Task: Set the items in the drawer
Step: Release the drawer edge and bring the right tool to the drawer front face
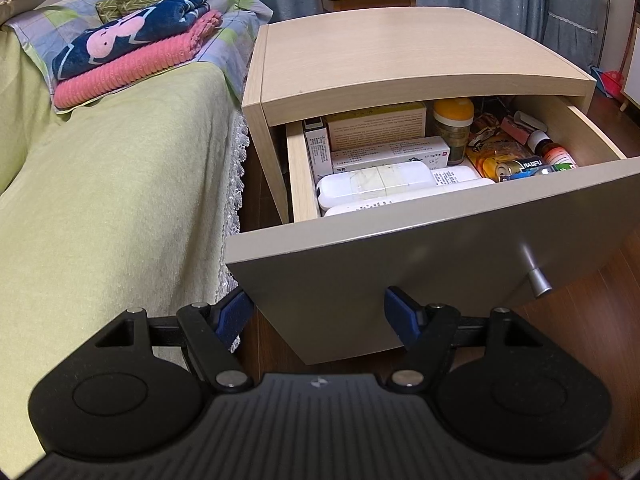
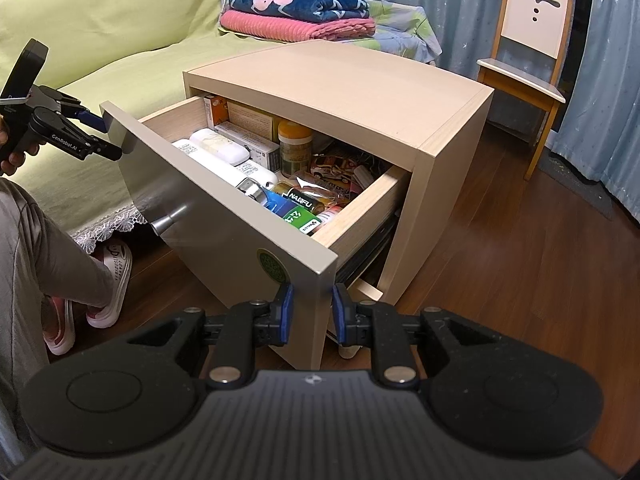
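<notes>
Left gripper: my fingers stand spread wide and grasp nothing; the lower left corner of the drawer front lies between and just beyond them. In the right wrist view this gripper sits at the front's left edge.
Right gripper: my fingers are part open and hold nothing; the right edge of the drawer front runs down between them, and I cannot tell whether a pad touches it.
Drawer: pulled out of the nightstand, ahead of and above my left fingers; grey front with a metal knob.
Drawer contents: white case, boxes, yellow-capped jar, brown bottle, battery pack.
Nightstand top: bare surface beyond both pairs of fingers.
Bed: left of my left fingers, green cover, folded blankets at the far end.
Chair: beyond and right of my right fingers.
Person: a grey trouser leg left of my right fingers.
</notes>
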Motion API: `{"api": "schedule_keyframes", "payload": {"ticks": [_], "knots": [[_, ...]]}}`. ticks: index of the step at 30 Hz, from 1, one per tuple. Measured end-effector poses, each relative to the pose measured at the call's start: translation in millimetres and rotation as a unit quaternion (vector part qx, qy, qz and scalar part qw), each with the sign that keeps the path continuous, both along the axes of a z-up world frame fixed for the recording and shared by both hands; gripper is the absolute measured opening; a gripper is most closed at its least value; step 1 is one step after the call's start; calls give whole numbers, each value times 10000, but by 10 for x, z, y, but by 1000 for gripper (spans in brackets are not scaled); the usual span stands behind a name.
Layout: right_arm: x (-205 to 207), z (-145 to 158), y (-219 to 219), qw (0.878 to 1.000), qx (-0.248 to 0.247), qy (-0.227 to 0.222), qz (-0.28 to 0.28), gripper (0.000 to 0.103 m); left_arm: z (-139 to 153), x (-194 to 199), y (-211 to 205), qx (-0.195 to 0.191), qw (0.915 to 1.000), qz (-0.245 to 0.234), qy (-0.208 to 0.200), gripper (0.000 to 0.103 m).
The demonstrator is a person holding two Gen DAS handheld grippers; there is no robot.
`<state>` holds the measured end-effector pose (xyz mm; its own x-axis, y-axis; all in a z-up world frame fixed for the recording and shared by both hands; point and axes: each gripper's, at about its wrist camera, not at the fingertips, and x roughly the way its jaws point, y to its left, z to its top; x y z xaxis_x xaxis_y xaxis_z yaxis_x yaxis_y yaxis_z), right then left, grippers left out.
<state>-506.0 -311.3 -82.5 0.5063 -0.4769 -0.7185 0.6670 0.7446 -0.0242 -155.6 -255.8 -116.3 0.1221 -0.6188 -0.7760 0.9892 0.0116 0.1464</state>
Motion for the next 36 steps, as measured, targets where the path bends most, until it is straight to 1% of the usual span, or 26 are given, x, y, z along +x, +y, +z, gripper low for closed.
{"api": "schedule_keyframes", "payload": {"ticks": [17, 36], "knots": [[-3, -8, -5, 10000, -47, -20, -24, 18, -3, 17, -5, -15, 10000, -6, 3, 73], [49, -53, -97, 9998, -168, -36, -137, 18, -15, 2, -111, -71, 9999, 101, -6, 73]]}}
